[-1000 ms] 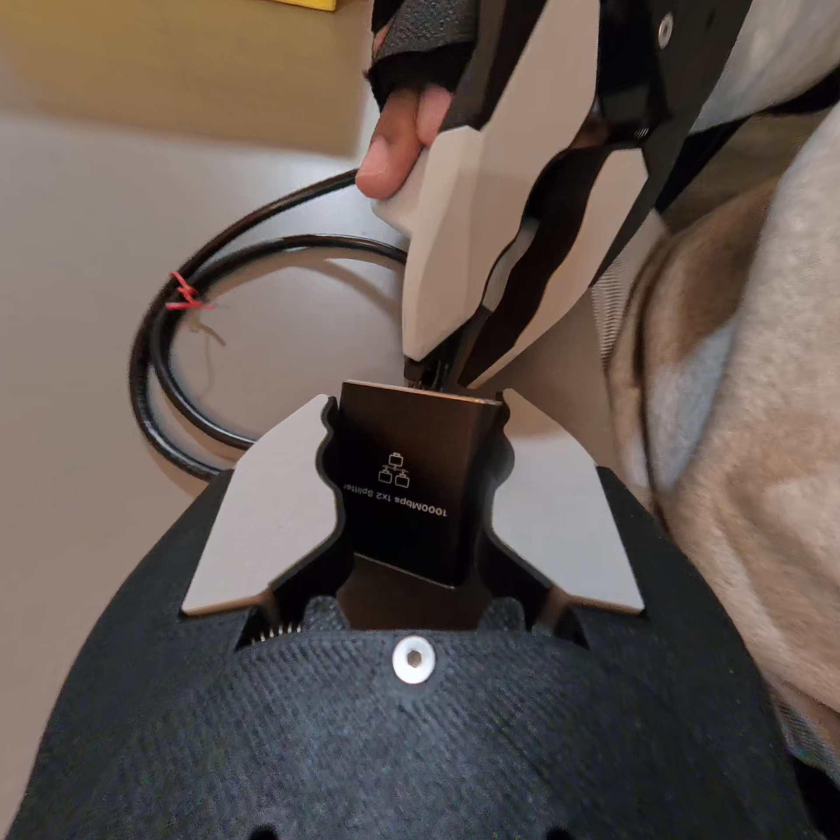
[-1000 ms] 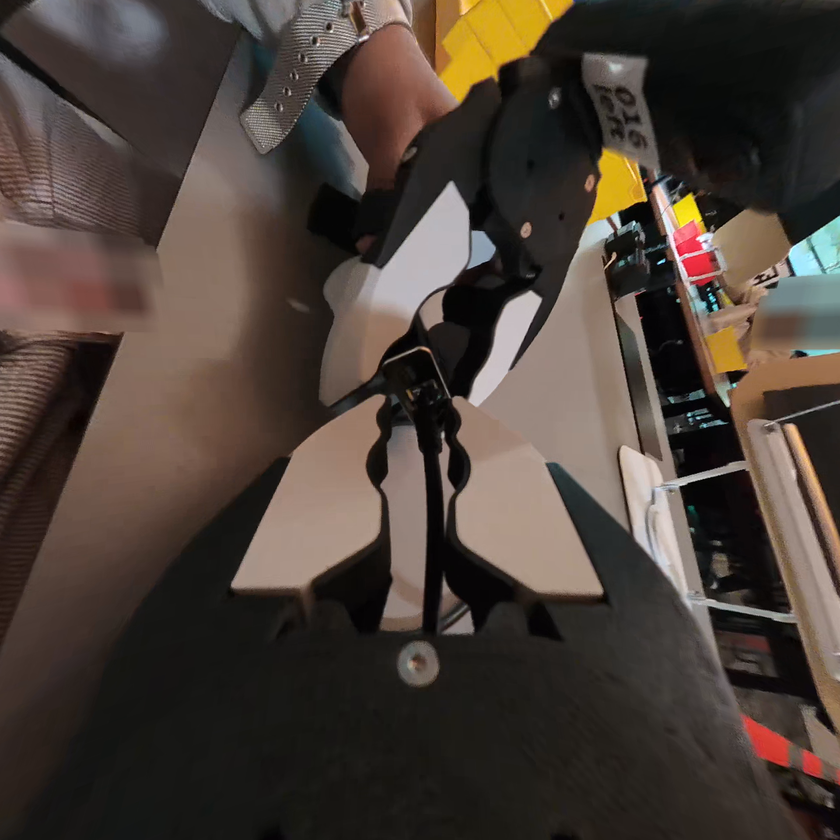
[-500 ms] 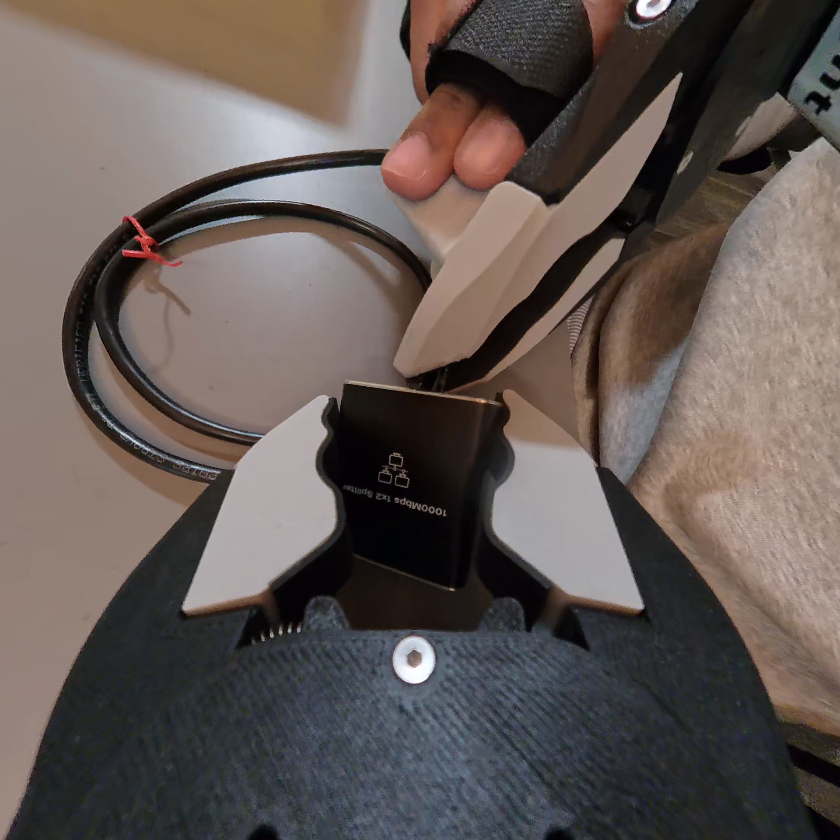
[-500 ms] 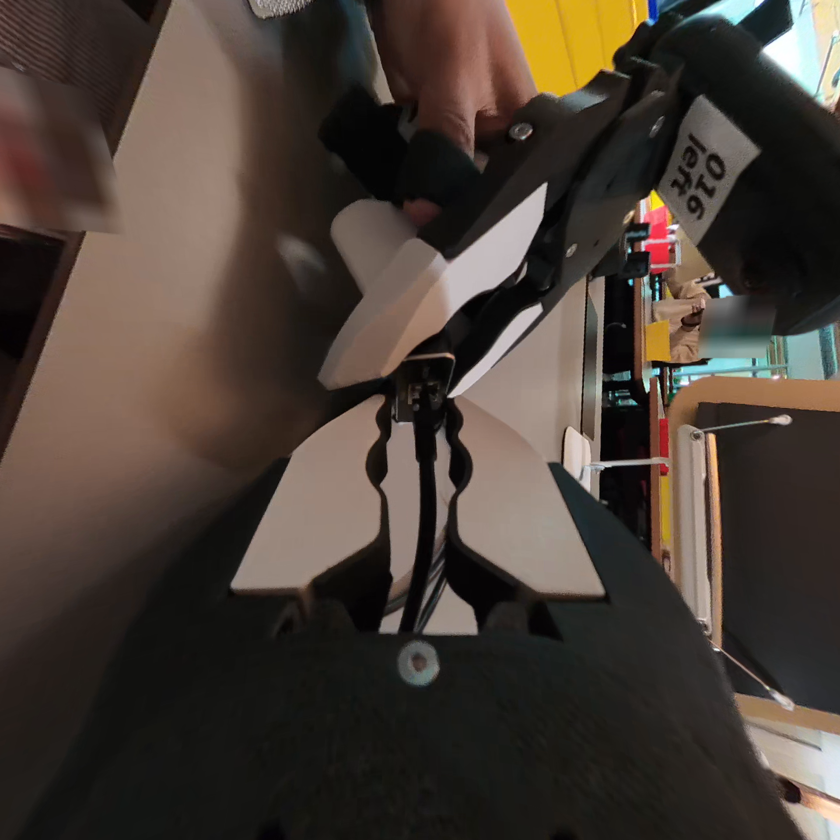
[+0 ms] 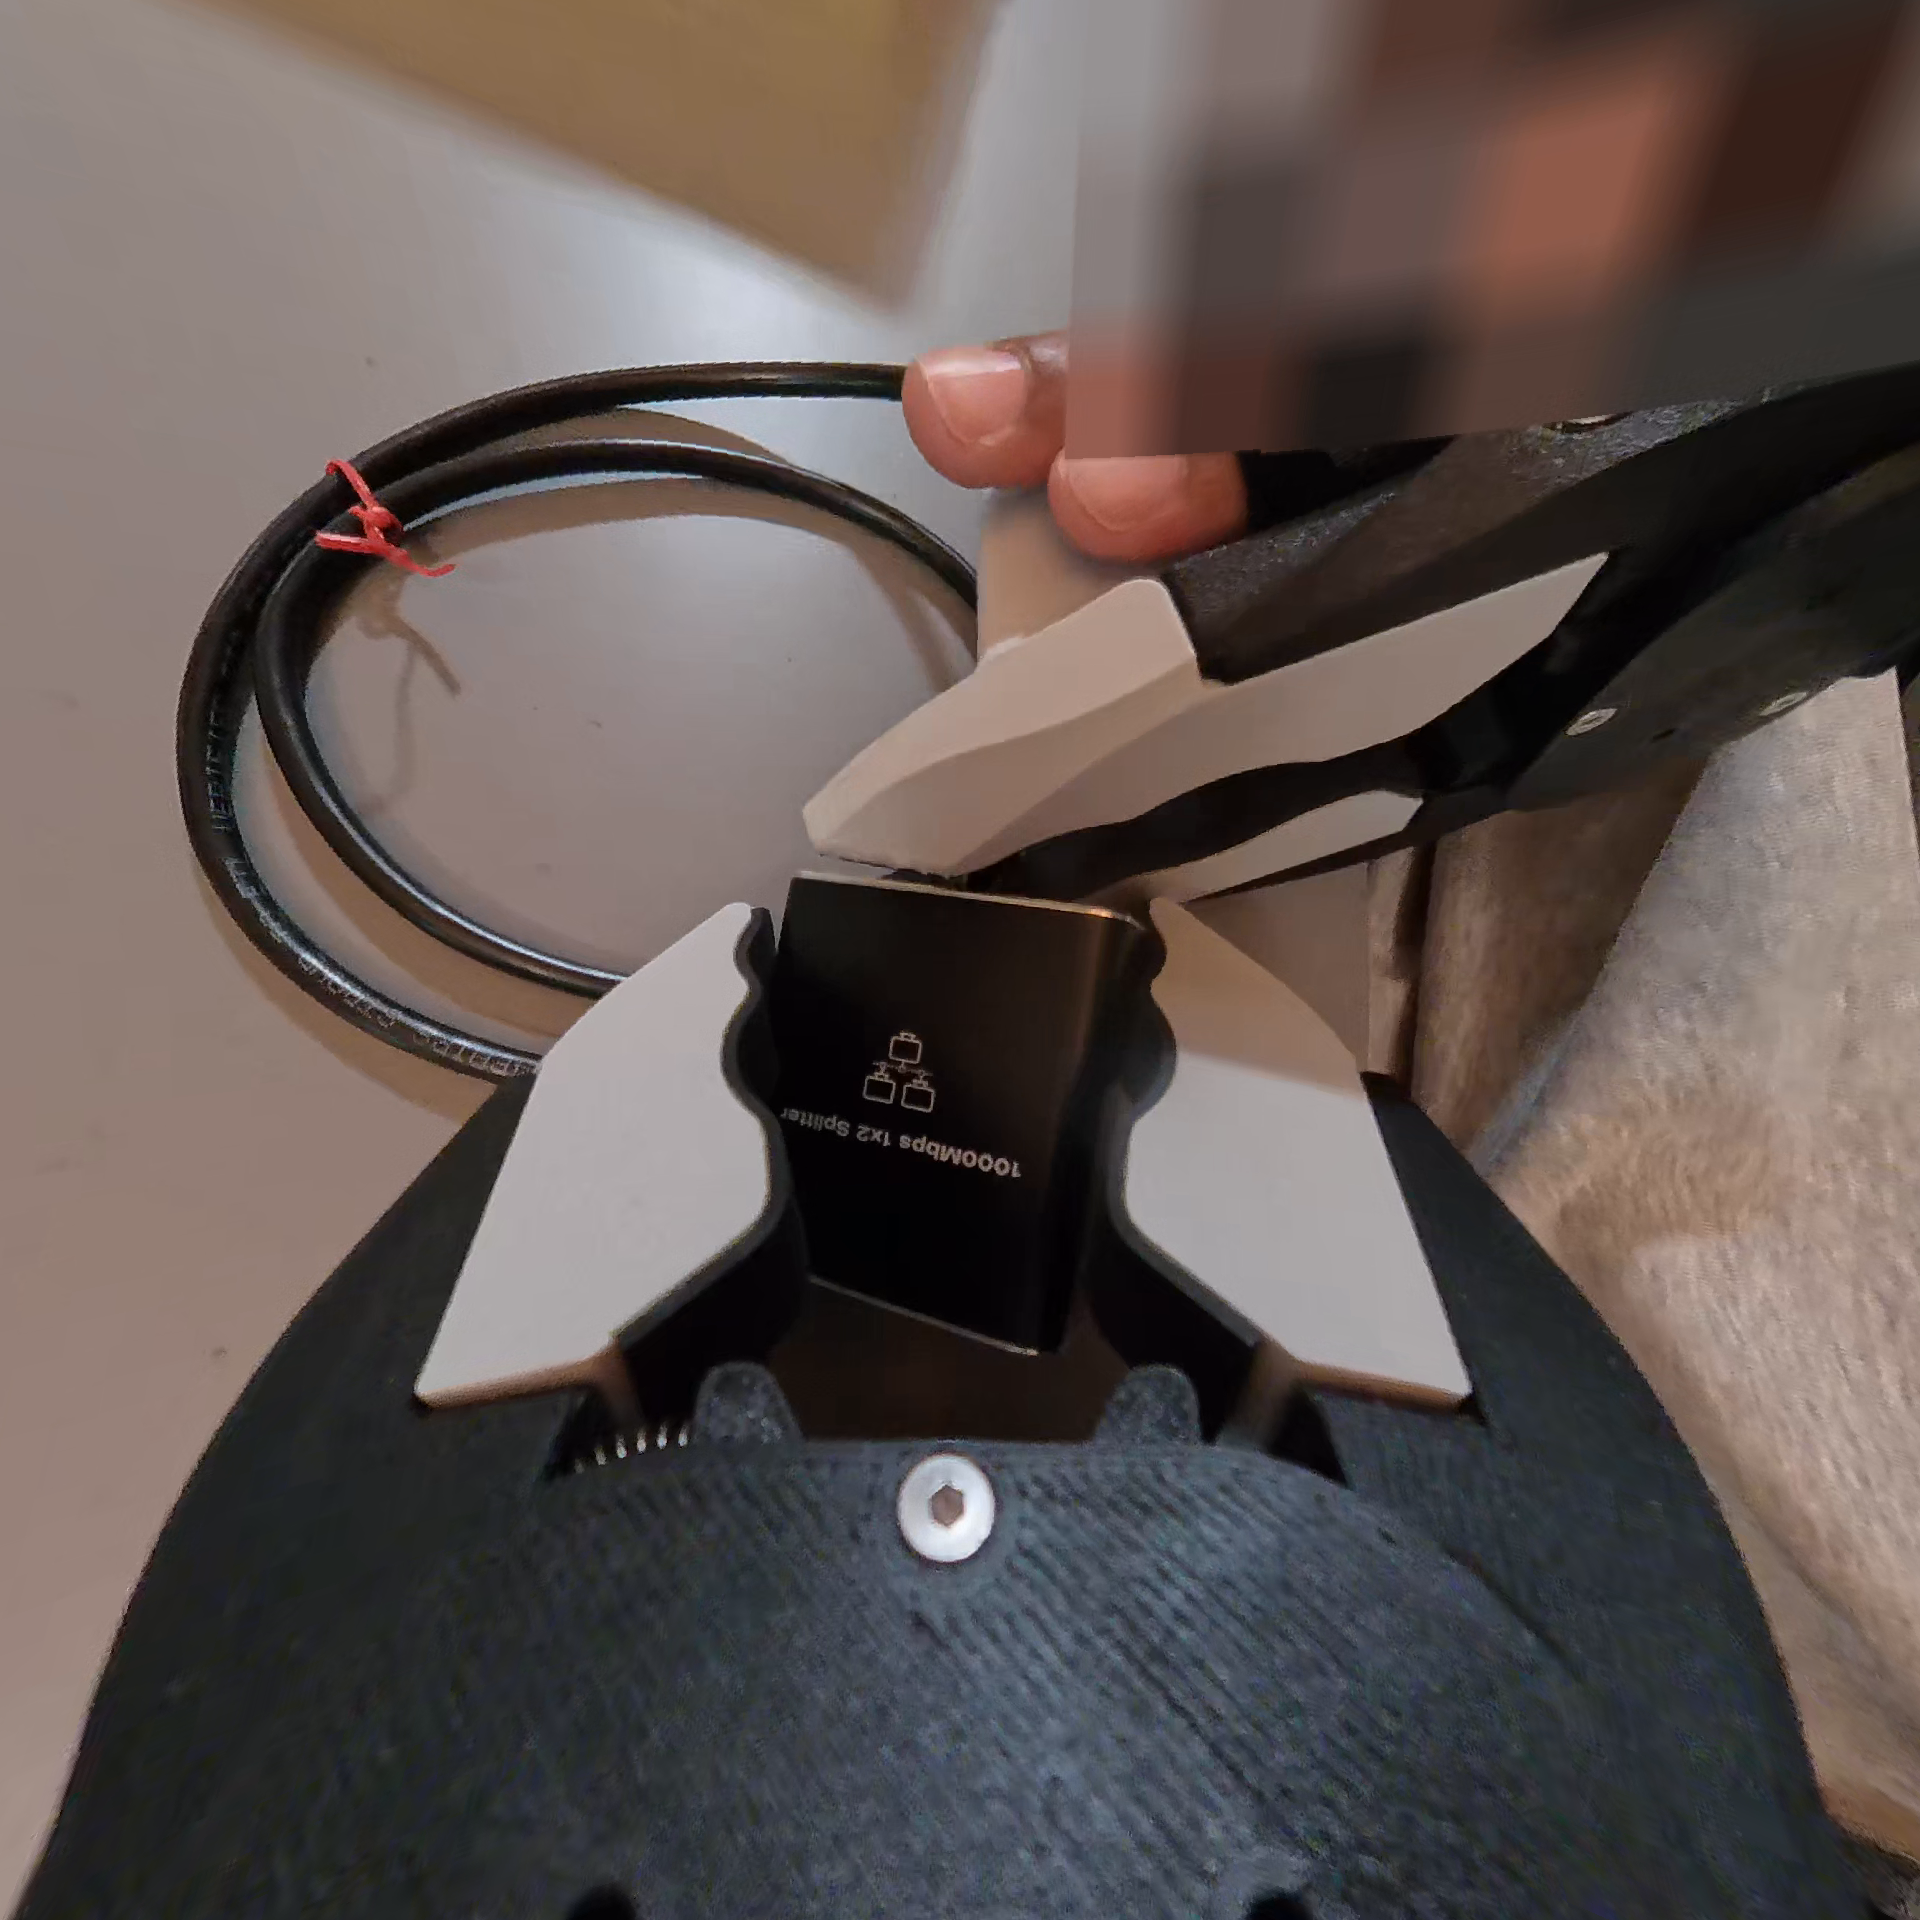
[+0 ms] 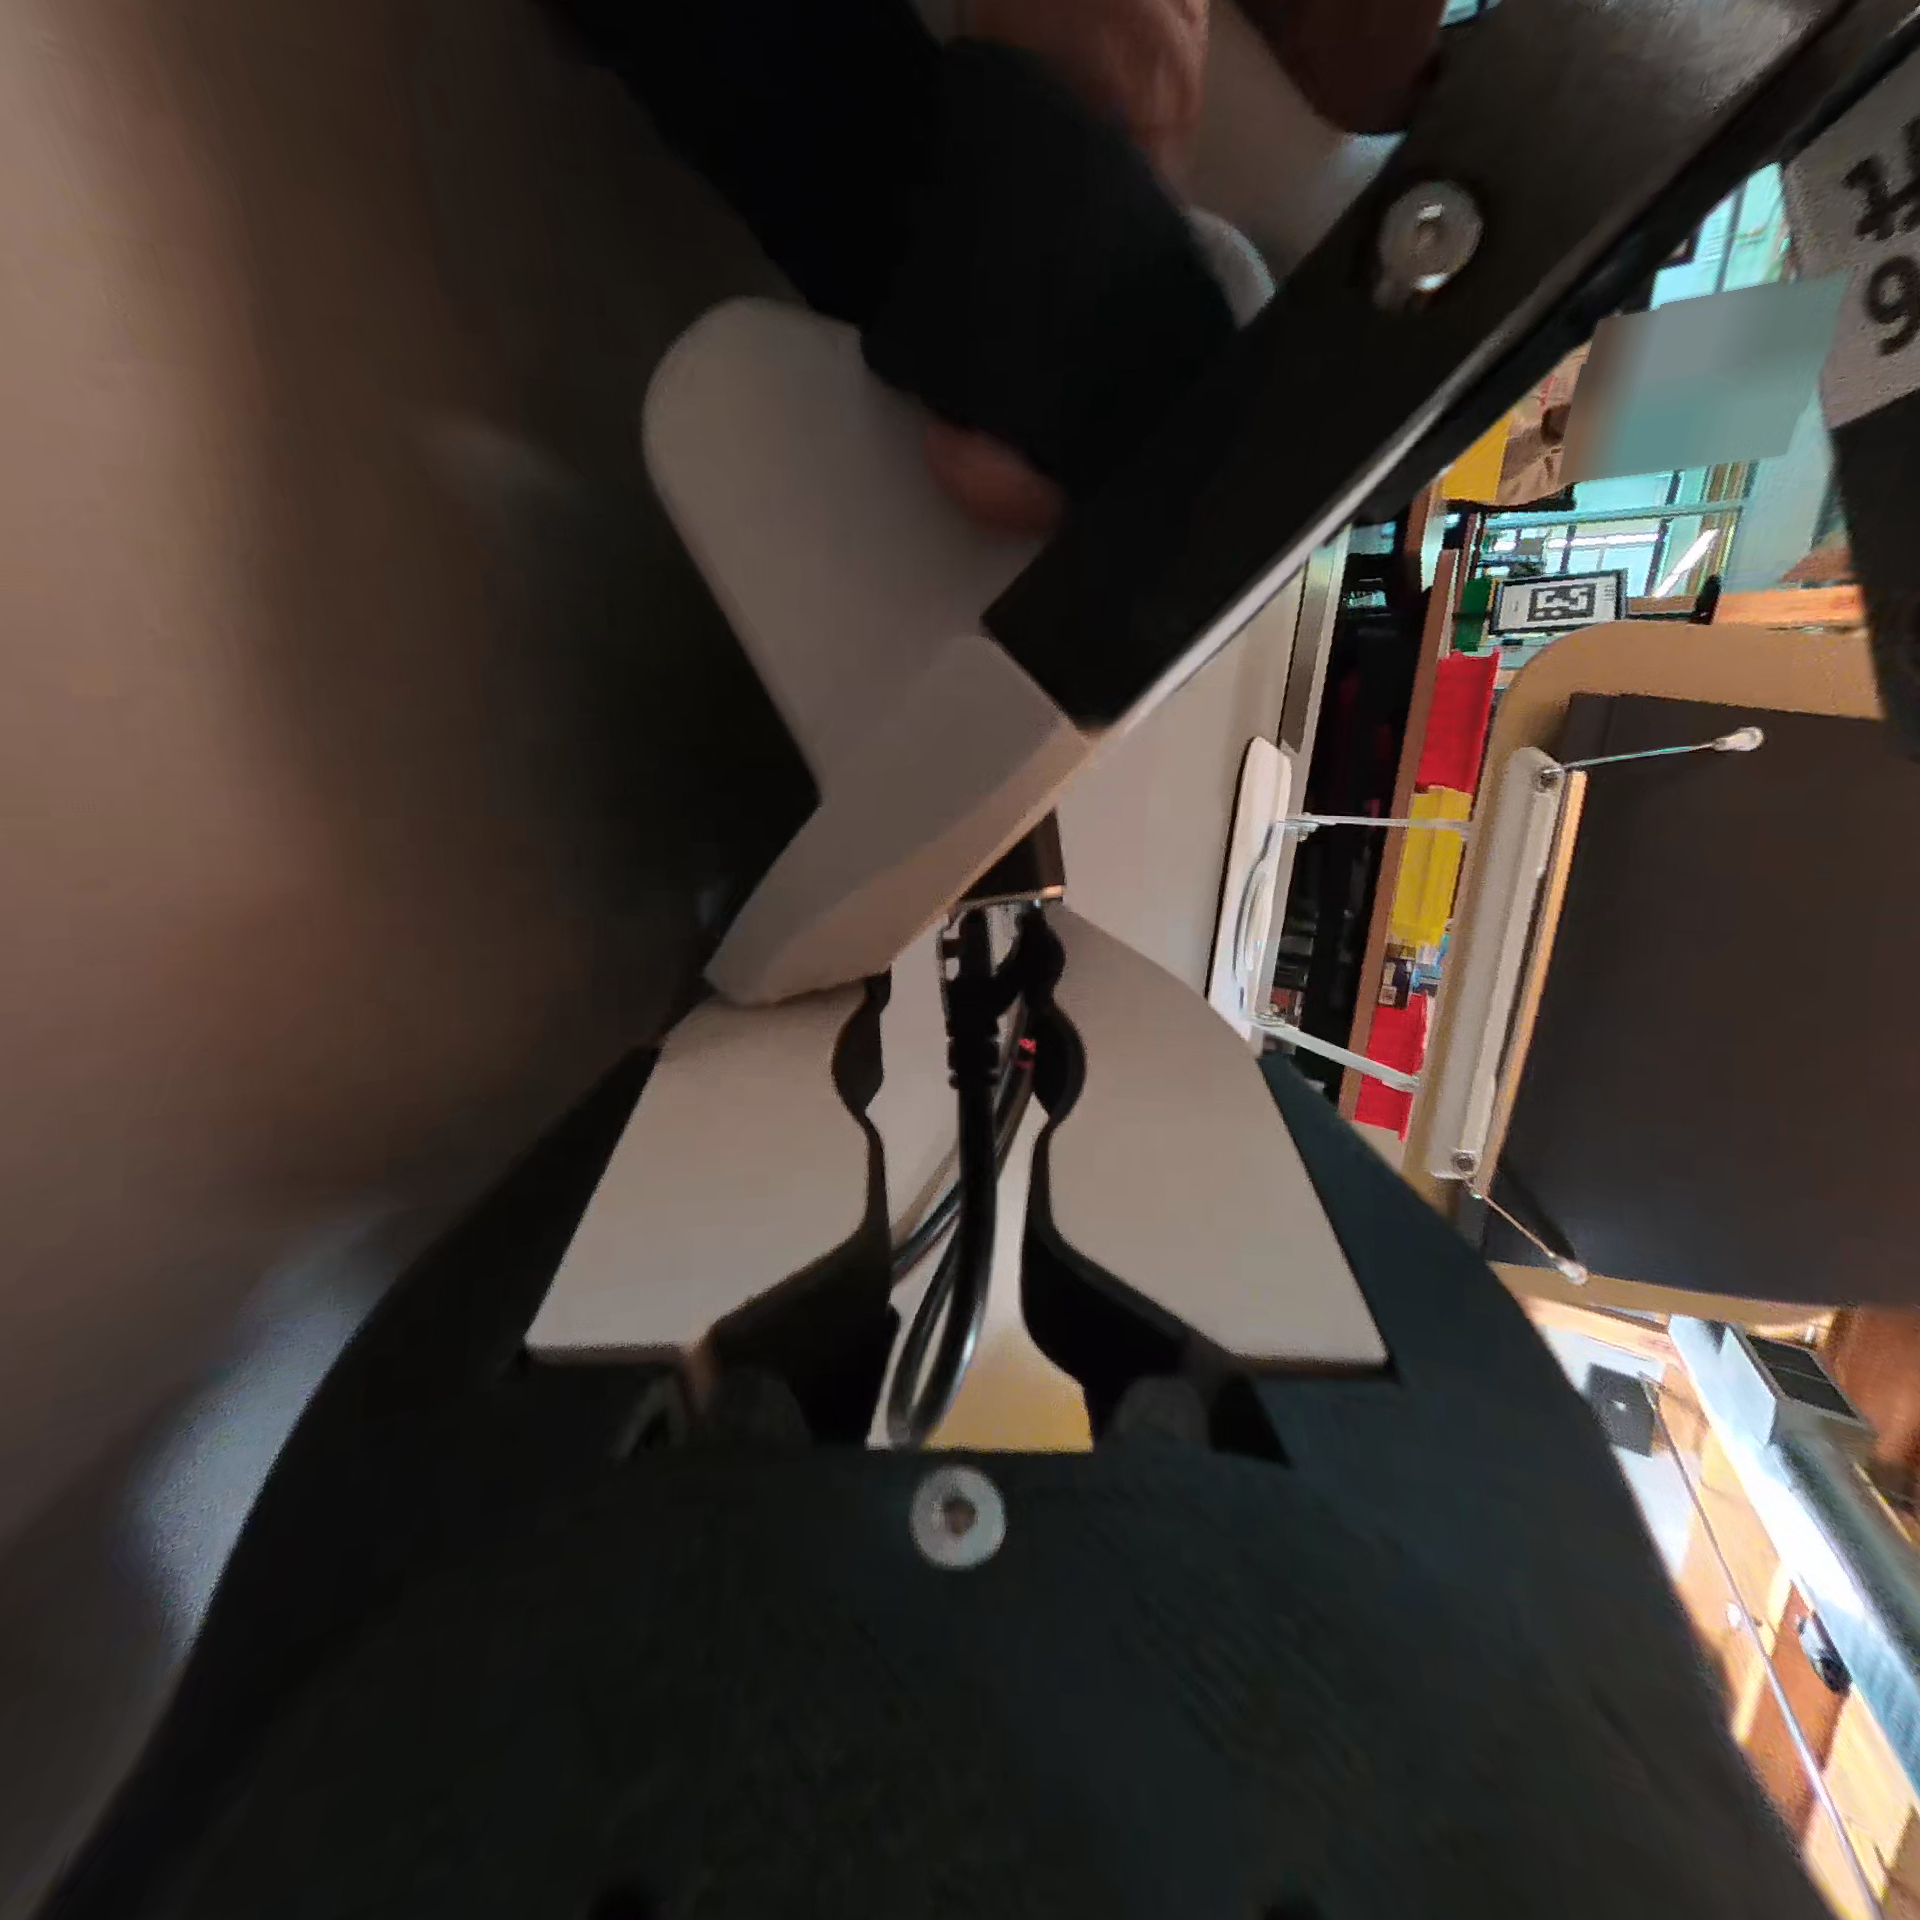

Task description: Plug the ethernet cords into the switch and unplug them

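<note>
Lying pale and bare: bench point(image 5: 312, 312). Crowding the right edge: grey sleeve point(image 5: 1714, 1195). Hanging beyond the bench: red and yellow cloths point(image 6: 1439, 831), beside a dark panel point(image 6: 1714, 987).

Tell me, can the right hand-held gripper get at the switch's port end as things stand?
Probably yes. The switch sits clamped in the left hand-held gripper, port end facing out, and the right hand-held gripper is already there with the cord between its fingers.
</note>
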